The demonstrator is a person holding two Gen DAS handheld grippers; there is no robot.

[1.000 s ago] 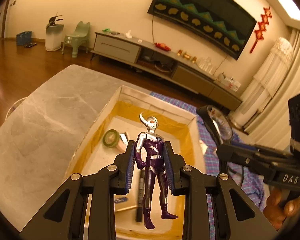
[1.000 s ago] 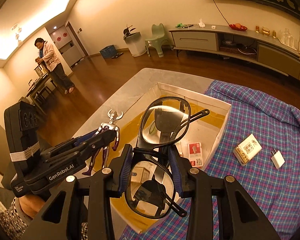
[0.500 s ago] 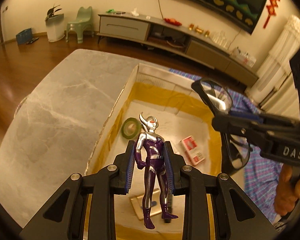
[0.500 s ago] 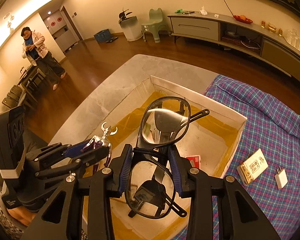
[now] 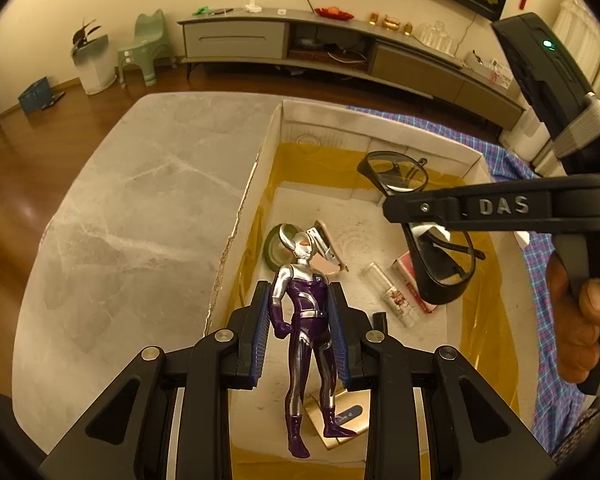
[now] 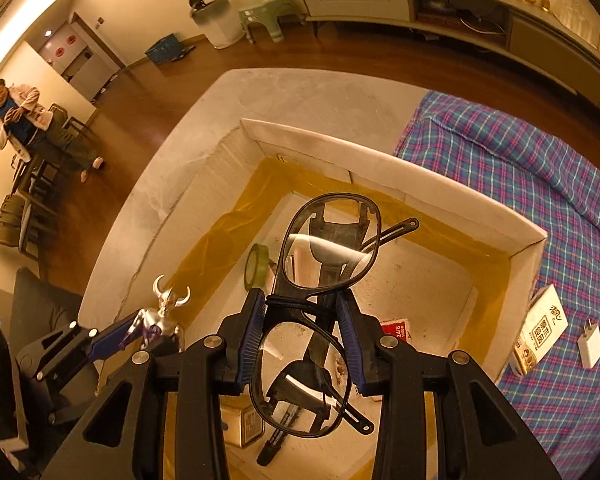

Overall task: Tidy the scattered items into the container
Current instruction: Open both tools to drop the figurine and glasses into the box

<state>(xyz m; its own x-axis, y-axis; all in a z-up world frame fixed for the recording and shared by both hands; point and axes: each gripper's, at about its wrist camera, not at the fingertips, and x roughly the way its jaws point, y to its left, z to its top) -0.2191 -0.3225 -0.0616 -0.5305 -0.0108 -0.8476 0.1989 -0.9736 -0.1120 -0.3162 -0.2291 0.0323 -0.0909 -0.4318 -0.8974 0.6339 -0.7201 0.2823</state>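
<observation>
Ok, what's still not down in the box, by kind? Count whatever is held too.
Toy figure, in the left gripper: 1
Glasses, in the right gripper: 1
Small printed box on the plaid cloth: 1
White charger plug on the cloth: 1
Total in view: 4

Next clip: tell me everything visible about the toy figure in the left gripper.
The toy figure is a glossy, plastic-looking humanoid in silver and dark purple, with a silver horned head and orange eyes. One hand rests on its hip and its feet are purple boots. The left gripper is shut on its torso, blue pads against both sides, head pointing away from the camera and legs hanging free. It hangs above the open box, touching nothing else. The right wrist view shows its back and horns.
</observation>
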